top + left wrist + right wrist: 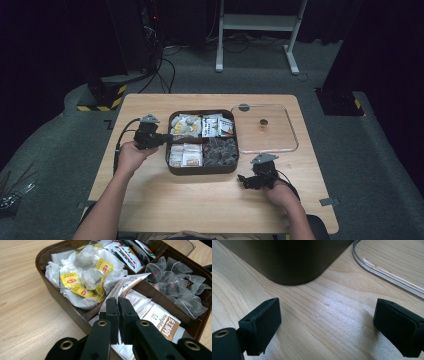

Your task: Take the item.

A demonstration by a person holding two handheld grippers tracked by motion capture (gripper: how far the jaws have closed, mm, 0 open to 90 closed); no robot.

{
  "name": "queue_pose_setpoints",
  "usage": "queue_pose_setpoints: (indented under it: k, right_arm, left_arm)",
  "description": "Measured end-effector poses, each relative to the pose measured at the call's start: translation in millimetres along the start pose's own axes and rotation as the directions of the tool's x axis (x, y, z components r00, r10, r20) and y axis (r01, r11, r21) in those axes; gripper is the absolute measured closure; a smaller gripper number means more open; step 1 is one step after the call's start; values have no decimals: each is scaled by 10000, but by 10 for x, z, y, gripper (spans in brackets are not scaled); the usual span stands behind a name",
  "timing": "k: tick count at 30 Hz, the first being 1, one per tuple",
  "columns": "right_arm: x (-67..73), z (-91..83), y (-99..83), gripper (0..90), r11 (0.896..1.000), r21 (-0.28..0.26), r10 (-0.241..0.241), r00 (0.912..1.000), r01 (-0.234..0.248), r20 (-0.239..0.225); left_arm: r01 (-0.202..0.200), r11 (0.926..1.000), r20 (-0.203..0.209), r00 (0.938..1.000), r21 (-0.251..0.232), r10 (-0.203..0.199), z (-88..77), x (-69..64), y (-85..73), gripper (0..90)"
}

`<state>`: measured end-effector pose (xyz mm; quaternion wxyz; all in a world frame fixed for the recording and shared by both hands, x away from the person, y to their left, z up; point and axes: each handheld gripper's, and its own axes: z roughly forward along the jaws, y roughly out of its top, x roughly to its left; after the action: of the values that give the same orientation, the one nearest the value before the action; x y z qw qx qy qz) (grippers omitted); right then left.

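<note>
Sachet upright, slanting in hand-held gripper

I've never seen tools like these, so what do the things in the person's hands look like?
Both are black handheld tools. The left gripper and right gripper each carry a grey three-cornered plate on top and trail a black cable. Each ends in two blocky black fingers with brass-coloured rivets. The forearms are bare, with no sleeves visible.

A dim room with grey carpet, a white desk frame behind and black-yellow hazard-striped bases.
</note>
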<state>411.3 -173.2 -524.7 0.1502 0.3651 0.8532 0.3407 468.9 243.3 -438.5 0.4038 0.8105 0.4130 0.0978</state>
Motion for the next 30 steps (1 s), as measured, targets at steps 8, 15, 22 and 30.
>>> queue_pose_setpoints:
  k: [8, 15, 22, 30]
  right_arm:
    - [-6, 9, 10, 77, 10000, 0, -16, 10000, 16, -14]
    - [-7, 15, 14, 77, 10000, -12, -8, 10000, 8, -8]
    - [-6, 20, 22, 77, 10000, 16, 28, 10000, -28, -4]
    - [-10, 22, 25, 77, 10000, 15, -15, 10000, 15, -4]
  left_arm:
    - [193, 9997, -151, 9997, -157, -195, -87, 49, -31, 872]
    - [412, 9986, -392, 9983, -344, -426, -207, 129, -71, 871]
    - [611, 9973, -678, 9957, -402, -638, -303, 221, -130, 870]
    - [889, 9950, -850, 9921, -449, -924, -369, 321, -190, 870]
